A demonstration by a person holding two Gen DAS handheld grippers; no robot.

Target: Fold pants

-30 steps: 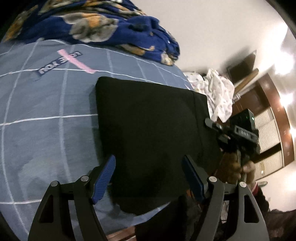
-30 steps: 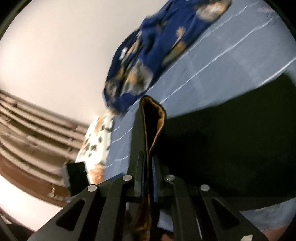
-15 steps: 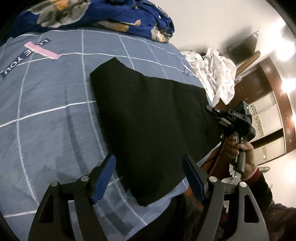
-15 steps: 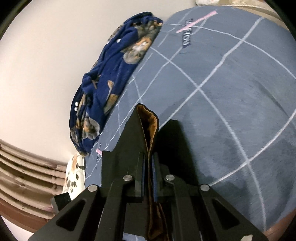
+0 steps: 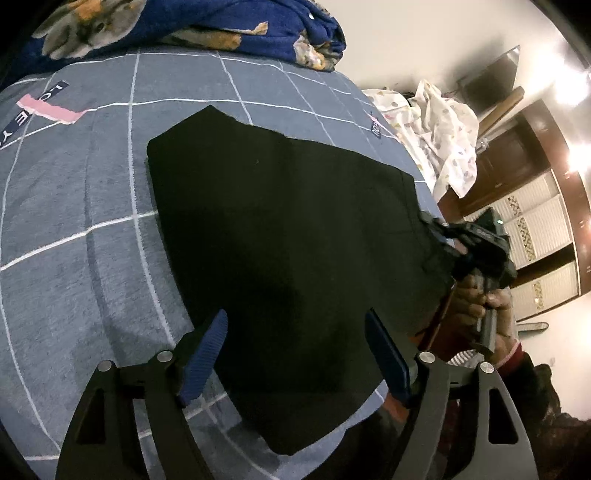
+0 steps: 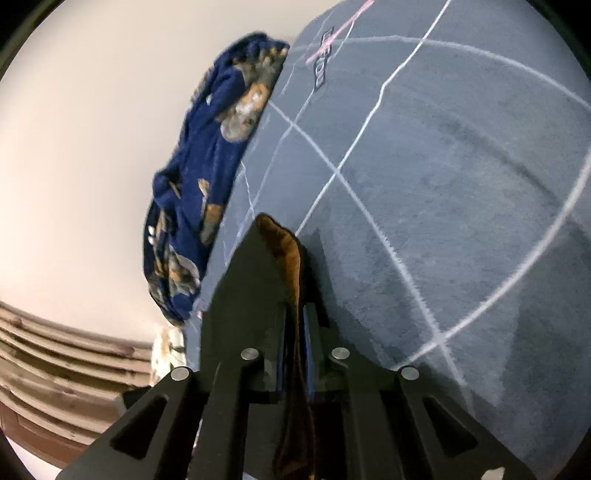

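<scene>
Two claws are at work on our bed. Our right claw [image 6: 293,328] is pinched on an edge of the black fabric pants [image 5: 280,251]; a fold of cloth with a brown inner lining rises between its blue pads, and those jaws have just been easing apart a little with the cloth still between them. Seen from the left wrist, that claw sits at the right-hand edge of the pants, near the edge of the bed, with our hand [image 5: 480,306] around its handle. Our left claw [image 5: 295,354] stands wide open with nothing between its blue ribbed pads, hanging above the near part of the pants. The pants lie spread flat across the grey-blue bedspread with white grid lines [image 5: 74,229]. Beyond them, along the far edge of the bed, lies a crumpled dark blue blanket with an animal print [image 5: 184,26], and a white patterned cloth [image 5: 447,140] is heaped off the bed's right side.
</scene>
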